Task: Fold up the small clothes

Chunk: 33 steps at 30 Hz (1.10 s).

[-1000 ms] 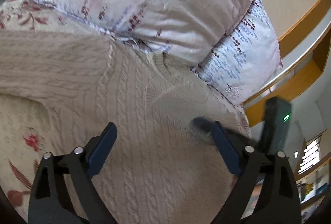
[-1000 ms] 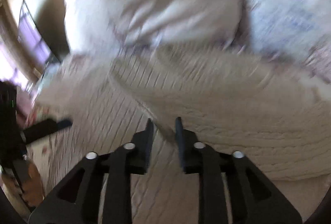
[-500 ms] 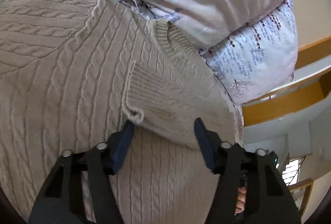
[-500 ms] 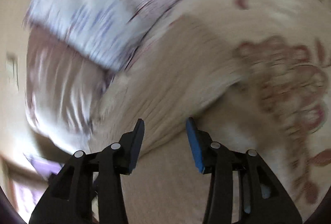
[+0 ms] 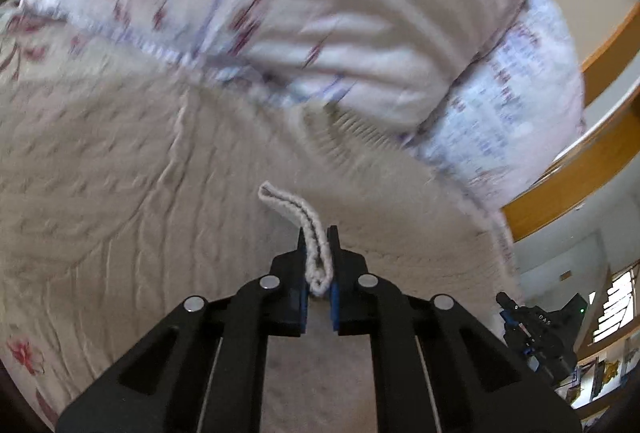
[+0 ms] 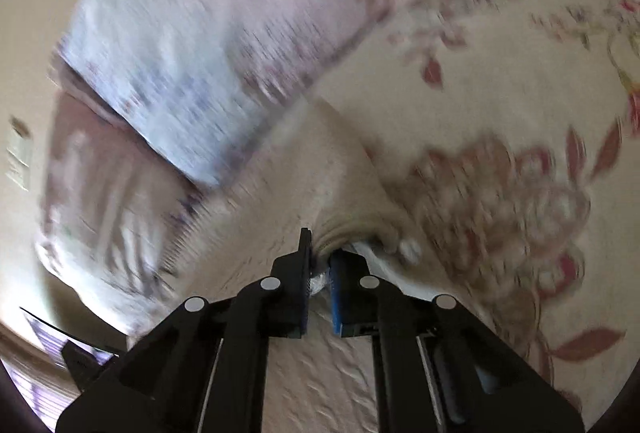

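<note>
Since the cable-knit sweater (image 5: 160, 201) lies spread over the floral bedspread (image 5: 24, 45) right up against the stacked pillows (image 5: 320, 13), both grips are at its upper end. The left gripper (image 5: 318, 257) has just closed, and its blue pads pinch a doubled edge of the knit that stands up in a loop between them. Farther right in that view the other tool shows as a dark shape beyond the sweater's edge. The right gripper (image 6: 320, 265) has likewise just closed on a bunched fold of the sweater, with a sliver of white cloth showing beside the pad; what that is I cannot tell. The knit looks thick, soft and stretchy, light enough to lift but prone to sag and stretch, so ribbed edges and seams seem the firmest places to hold.
</note>
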Motion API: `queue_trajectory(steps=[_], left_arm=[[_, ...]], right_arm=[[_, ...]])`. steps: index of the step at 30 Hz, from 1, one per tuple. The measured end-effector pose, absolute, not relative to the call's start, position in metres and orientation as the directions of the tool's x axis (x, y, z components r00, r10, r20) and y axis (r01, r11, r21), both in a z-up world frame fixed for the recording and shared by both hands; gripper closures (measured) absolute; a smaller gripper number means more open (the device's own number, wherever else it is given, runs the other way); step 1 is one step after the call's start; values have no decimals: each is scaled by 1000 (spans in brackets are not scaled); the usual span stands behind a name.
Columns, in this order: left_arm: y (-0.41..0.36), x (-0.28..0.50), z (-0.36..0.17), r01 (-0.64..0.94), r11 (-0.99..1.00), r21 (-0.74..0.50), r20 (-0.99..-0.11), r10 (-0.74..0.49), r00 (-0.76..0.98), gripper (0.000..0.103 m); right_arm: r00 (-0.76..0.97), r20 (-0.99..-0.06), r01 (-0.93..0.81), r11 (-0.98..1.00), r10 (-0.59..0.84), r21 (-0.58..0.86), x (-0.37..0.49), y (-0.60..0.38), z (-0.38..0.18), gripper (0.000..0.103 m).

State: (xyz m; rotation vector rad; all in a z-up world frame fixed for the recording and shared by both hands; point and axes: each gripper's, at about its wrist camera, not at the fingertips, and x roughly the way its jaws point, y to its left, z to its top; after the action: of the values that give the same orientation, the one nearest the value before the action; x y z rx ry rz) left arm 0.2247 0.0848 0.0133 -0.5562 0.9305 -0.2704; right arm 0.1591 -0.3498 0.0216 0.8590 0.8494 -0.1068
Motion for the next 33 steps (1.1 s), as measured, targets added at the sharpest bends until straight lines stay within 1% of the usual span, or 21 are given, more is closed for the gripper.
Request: queue_trajectory(steps=[2, 4, 5, 6, 7, 8, 9, 10, 11, 14, 16, 18, 20, 21, 24, 28, 33], left_arm=[[86, 225, 1, -52, 833, -551, -714, -438, 546, 93], [89, 221, 0, -50, 834, -549, -712, -435, 552, 91], [89, 220, 2, -47, 837, -545, -714, -434, 549, 86], [90, 217, 4, -47, 838, -544, -716, -434, 546, 81], [95, 211, 8, -43, 832, -553, -708, -442, 550, 66], [101, 205, 11, -40, 827, -561, -699, -447, 558, 52], [109, 196, 15, -34, 821, -570, -685, -452, 572, 47], [121, 184, 20, -31, 812, -583, -664, -455, 594, 42], [133, 174, 23, -32, 802, -596, -647, -457, 610, 38], [184, 141, 26, -96, 771, -629, -609, -413, 677, 37], [224, 118, 24, -180, 749, -637, -602, -339, 723, 39], [260, 100, 22, -260, 727, -635, -610, -266, 747, 39], [298, 85, 16, -360, 673, -646, -624, -194, 756, 46], [314, 79, 13, -395, 640, -659, -625, -174, 761, 46], [357, 64, 2, -494, 527, -691, -630, -106, 769, 50], [383, 62, -8, -521, 414, -746, -607, -101, 789, 62], [401, 65, -15, -538, 328, -777, -593, -91, 800, 75]], right_arm=[[646, -732, 427, 694, 214, 580, 159, -344, 14, 94], [643, -743, 427, 719, 185, 548, 158, -340, 15, 93], [634, -756, 430, 740, 160, 517, 158, -336, 19, 90], [629, -764, 429, 755, 145, 496, 157, -332, 22, 82], [626, -769, 427, 768, 130, 478, 154, -331, 25, 67], [630, -768, 420, 779, 119, 465, 150, -329, 29, 59], [637, -762, 410, 785, 117, 463, 147, -328, 32, 47], [651, -750, 394, 792, 118, 467, 142, -325, 35, 40], [659, -743, 384, 797, 118, 467, 138, -324, 36, 38], [690, -706, 314, 811, 161, 493, 130, -318, 37, 37], [704, -683, 269, 817, 194, 510, 129, -313, 36, 34], [702, -680, 236, 830, 214, 505, 130, -306, 31, 32], [683, -694, 229, 835, 228, 500, 132, -301, 25, 31], [689, -687, 219, 837, 231, 501, 132, -301, 26, 27], [683, -686, 203, 837, 250, 508, 133, -299, 24, 26], [685, -682, 199, 834, 257, 514, 132, -298, 22, 25], [682, -685, 193, 840, 257, 507, 132, -296, 23, 23]])
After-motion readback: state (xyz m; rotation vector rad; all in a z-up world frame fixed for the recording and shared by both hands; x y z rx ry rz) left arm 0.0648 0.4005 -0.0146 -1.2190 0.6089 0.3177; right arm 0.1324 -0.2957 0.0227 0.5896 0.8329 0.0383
